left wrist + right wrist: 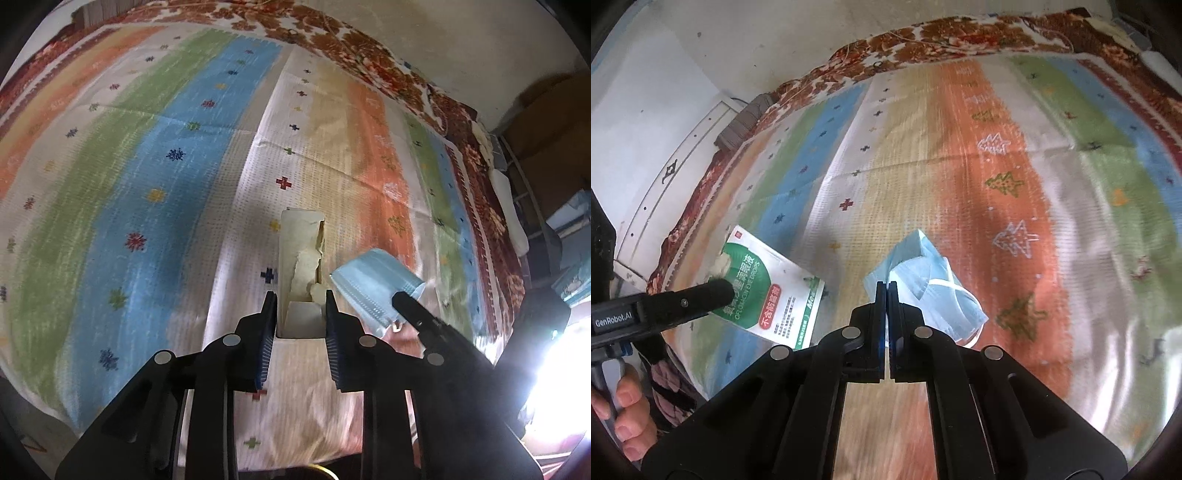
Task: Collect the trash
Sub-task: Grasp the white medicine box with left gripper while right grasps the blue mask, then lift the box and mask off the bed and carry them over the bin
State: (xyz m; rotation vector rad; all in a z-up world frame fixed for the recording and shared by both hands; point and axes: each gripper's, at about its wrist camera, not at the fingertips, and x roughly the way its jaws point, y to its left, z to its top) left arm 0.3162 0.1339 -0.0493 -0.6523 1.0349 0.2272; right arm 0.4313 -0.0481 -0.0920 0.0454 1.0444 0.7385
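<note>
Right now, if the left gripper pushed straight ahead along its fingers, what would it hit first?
The torn carton already sits between the left gripper's pads, so that comes first. Beyond it lies the striped cloth; depth is unclear.

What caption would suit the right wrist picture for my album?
Right claw shut on a blue face mask above a striped cloth, the left claw gripping a green-and-white box nearby.

black tool (887, 291), blue ribbed pads (264, 354), silver rivets, white "genrobot.ai" lettering

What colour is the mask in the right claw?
Light blue mask, clearest in the right wrist view.
</note>
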